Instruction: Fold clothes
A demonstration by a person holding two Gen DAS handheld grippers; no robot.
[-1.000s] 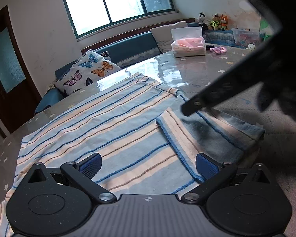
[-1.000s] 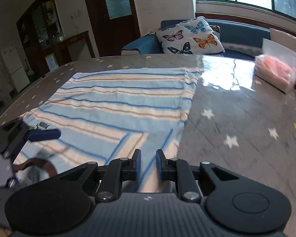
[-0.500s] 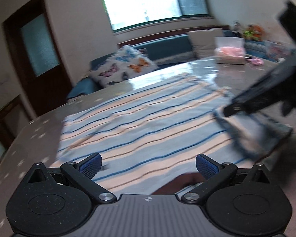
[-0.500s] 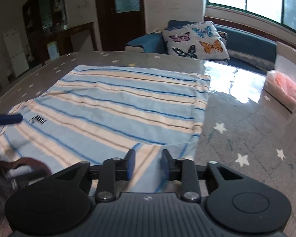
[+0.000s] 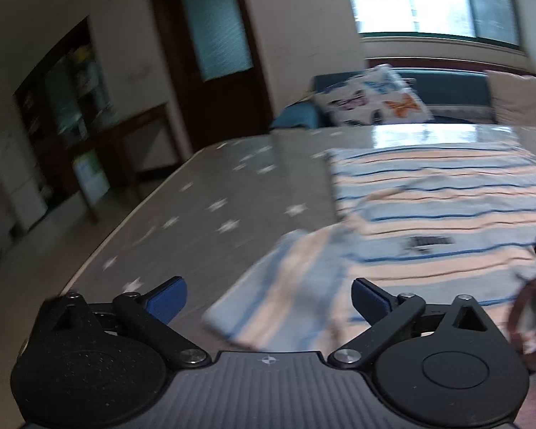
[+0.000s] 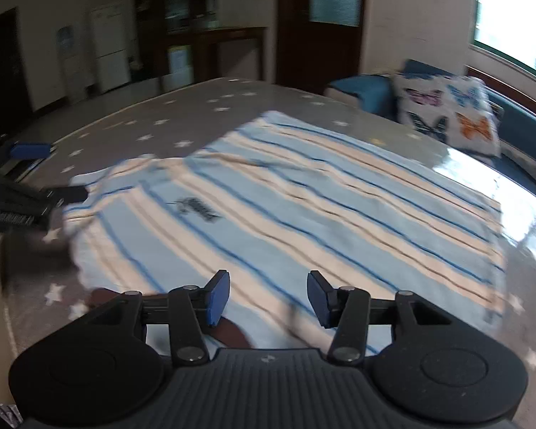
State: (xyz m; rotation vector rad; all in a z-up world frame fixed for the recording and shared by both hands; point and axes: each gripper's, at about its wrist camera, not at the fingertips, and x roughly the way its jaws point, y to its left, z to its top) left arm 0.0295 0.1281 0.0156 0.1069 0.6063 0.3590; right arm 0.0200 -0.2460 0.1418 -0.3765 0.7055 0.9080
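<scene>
My left claw [image 5: 268,298] is spread wide and holds nothing. Right in front of it, between its tips, a sleeve [image 5: 286,286] of the striped shirt [image 5: 428,214] sticks out, its long way pointing from the claw toward the shirt's body, which lies ahead and to the right on the starry table [image 5: 214,196]. My right claw [image 6: 268,295] is spread open too, empty, low over the shirt's [image 6: 303,196] near edge. I think the left claw is nearer that sleeve, so it should grab it and fold it in
</scene>
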